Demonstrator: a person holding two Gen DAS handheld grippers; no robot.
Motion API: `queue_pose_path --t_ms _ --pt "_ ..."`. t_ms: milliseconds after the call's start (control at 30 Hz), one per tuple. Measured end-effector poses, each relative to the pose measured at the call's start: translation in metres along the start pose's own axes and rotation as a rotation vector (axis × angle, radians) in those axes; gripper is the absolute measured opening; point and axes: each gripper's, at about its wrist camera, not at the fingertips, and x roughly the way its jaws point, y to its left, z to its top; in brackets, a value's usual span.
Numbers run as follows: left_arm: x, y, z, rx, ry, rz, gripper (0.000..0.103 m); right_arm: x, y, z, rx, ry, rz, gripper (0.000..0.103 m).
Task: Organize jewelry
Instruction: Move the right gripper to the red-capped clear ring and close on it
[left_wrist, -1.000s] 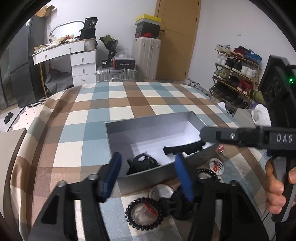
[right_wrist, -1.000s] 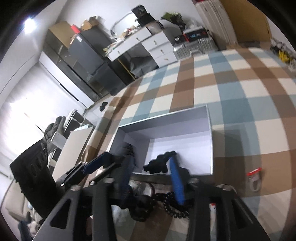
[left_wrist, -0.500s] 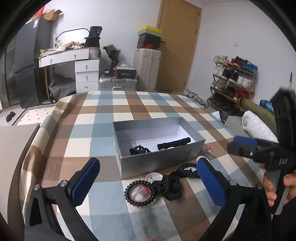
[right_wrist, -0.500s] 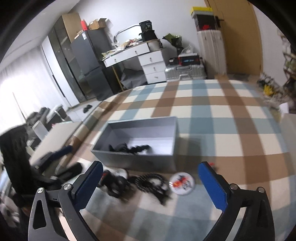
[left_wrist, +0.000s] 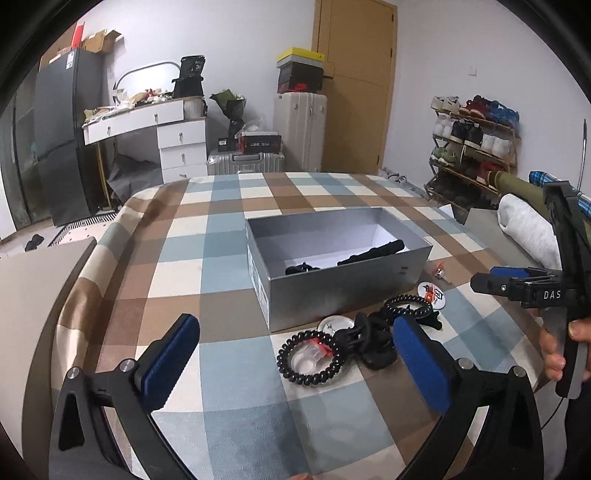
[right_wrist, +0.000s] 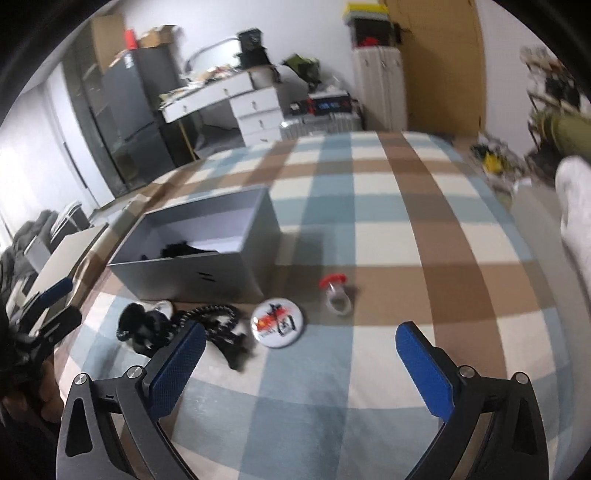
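Both grippers are spread wide with nothing between the blue pads. The left gripper (left_wrist: 295, 354) hangs low over the checked tablecloth (left_wrist: 192, 266), and the right gripper (right_wrist: 299, 354) does the same from the other side, though its picture is a bit smeared.

Right in front of the left one, between its fingers, lies a black coil hair tie (left_wrist: 309, 358) with something clear and red in its middle. Touching it on the right is a chunky black clip thing (left_wrist: 369, 343), partly hidden behind the right-hand pad (left_wrist: 421, 365). Just past that sits a second black coil tie (left_wrist: 408, 306), and a white round badge (left_wrist: 332, 325) peeks out behind the clump. Nothing blocks the way to any of these.

The grey box (left_wrist: 343, 288) stands open just behind the pile, with a couple of black pieces (left_wrist: 373, 253) already on its white floor.

From the right wrist view, a round badge with red print (right_wrist: 277, 323) lies just ahead of the left finger, and a clear ring with a red top (right_wrist: 334, 291) sits a little farther, near the box corner. The black tangle (right_wrist: 218, 325) is beside the left pad (right_wrist: 177, 365).

The right hand (left_wrist: 561, 347) grips its tool's handle at the table's edge, fingers wrapped round. Bedroom clutter behind: desk (left_wrist: 147, 118), suitcase (left_wrist: 299, 133), shoe rack (left_wrist: 476, 140).
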Motion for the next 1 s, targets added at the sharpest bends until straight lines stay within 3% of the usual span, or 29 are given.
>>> queue_pose_path --t_ms 100,233,600,700,1000 --pt "0.006 0.005 -0.003 -0.041 0.027 -0.015 0.102 0.003 -0.003 -0.001 0.0 0.01 -0.036 0.103" --pt "0.01 0.003 -0.007 -0.04 0.047 -0.005 0.102 0.007 -0.006 0.003 -0.005 0.022 -0.02 0.089" --pt "0.006 0.0 -0.008 -0.013 0.039 0.014 0.102 0.023 -0.002 0.009 -0.053 0.052 -0.03 0.075" --pt "0.006 0.004 -0.007 -0.029 0.048 0.007 0.102 0.032 -0.006 0.011 -0.033 0.067 -0.041 0.066" --pt "0.007 0.011 -0.005 -0.054 0.054 0.009 0.102 0.051 -0.01 0.017 -0.037 0.085 -0.107 0.054"
